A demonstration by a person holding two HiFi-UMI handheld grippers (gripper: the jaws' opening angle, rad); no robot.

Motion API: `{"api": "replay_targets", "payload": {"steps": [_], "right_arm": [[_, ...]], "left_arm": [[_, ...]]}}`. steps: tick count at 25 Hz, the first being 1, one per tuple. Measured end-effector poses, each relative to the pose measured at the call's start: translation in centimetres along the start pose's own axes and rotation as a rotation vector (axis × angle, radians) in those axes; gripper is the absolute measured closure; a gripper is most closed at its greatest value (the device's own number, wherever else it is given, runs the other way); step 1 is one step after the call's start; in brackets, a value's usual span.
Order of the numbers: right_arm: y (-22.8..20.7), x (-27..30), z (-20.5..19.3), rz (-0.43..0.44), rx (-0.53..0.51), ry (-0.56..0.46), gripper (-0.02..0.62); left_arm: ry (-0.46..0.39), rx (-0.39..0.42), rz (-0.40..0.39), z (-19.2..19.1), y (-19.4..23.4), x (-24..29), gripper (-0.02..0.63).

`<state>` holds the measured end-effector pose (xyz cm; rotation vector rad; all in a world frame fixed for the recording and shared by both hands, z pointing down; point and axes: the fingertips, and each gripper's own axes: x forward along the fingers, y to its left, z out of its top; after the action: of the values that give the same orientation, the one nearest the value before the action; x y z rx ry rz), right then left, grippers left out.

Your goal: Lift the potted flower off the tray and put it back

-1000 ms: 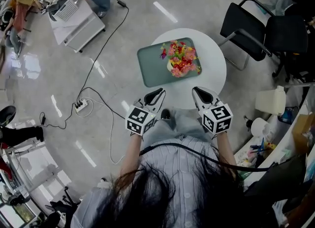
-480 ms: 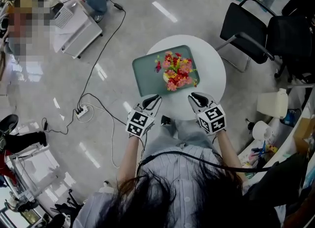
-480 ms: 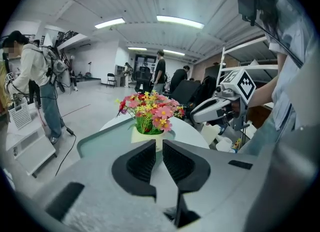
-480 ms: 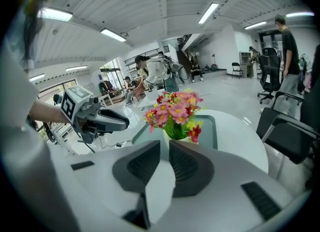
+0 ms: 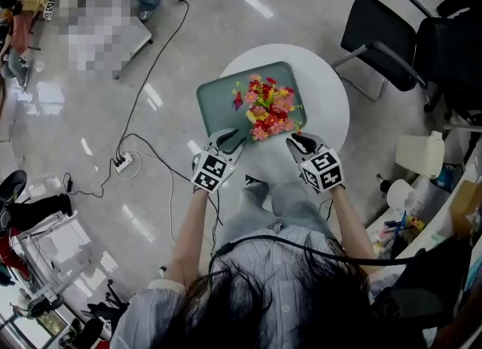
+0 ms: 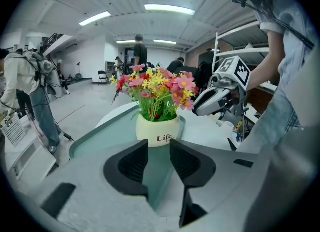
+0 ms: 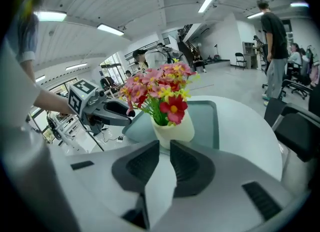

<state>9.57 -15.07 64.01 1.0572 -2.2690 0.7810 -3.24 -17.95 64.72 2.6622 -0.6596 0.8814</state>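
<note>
The potted flower [image 5: 265, 108], a cream pot [image 6: 157, 131] full of red, pink and yellow blooms, stands on the green tray [image 5: 218, 99] on a round white table [image 5: 324, 99]. My left gripper [image 5: 230, 138] hovers at the tray's near edge, just short of the pot. Its jaws have just been opening and stand slightly apart with nothing between them [image 6: 159, 143]. My right gripper [image 5: 295, 140] is over the table to the pot's right. It is shut and empty [image 7: 165, 146], and the pot [image 7: 175, 128] lies just beyond its tips.
A black chair [image 5: 392, 31] stands at the table's far right. Cables and a power strip [image 5: 120, 163] lie on the floor to the left. A white container [image 5: 418, 155] sits to the right. People stand in the background of the room.
Both grippers have moved forward and down from my lap to the near side of the table, ending on either side of the pot. The pot has stayed on the tray.
</note>
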Motion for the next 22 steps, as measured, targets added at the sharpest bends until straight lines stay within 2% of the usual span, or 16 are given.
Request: {"api": "replay_targets", "payload": {"steps": [1, 4, 5, 7, 8, 12, 17, 22], "right_arm": [[-0.1, 0.3, -0.1, 0.005, -0.007, 0.008, 0.557], [-0.5, 1.3, -0.2, 0.029, -0.021, 0.030, 0.550], [-0.6, 1.6, -0.3, 0.041, -0.027, 0.039, 0.526], [-0.7, 2.1, -0.3, 0.066, -0.042, 0.059, 0.406], [-0.8, 2.4, -0.3, 0.073, -0.053, 0.065, 0.389], [-1.5, 3.3, 0.0, 0.066, -0.102, 0.071, 0.343], [-2.0, 4.8, 0.1, 0.058, -0.162, 0.096, 0.268], [-2.2, 6.2, 0.6, 0.064, -0.225, 0.112, 0.244]], "left_arm": [[0.010, 0.003, -0.004, -0.2, 0.3, 0.3, 0.467], [0.034, 0.005, -0.021, -0.7, 1.0, 1.2, 0.453], [0.044, 0.008, -0.028, -1.0, 1.2, 1.6, 0.451], [0.066, 0.025, -0.042, -1.7, 1.5, 2.2, 0.447], [0.076, 0.037, -0.052, -1.8, 1.5, 2.5, 0.445], [0.097, 0.075, -0.098, -1.9, 1.7, 3.6, 0.421], [0.102, 0.111, -0.135, -1.7, 2.2, 4.7, 0.349], [0.124, 0.179, -0.187, -1.0, 2.8, 5.7, 0.332]]}}
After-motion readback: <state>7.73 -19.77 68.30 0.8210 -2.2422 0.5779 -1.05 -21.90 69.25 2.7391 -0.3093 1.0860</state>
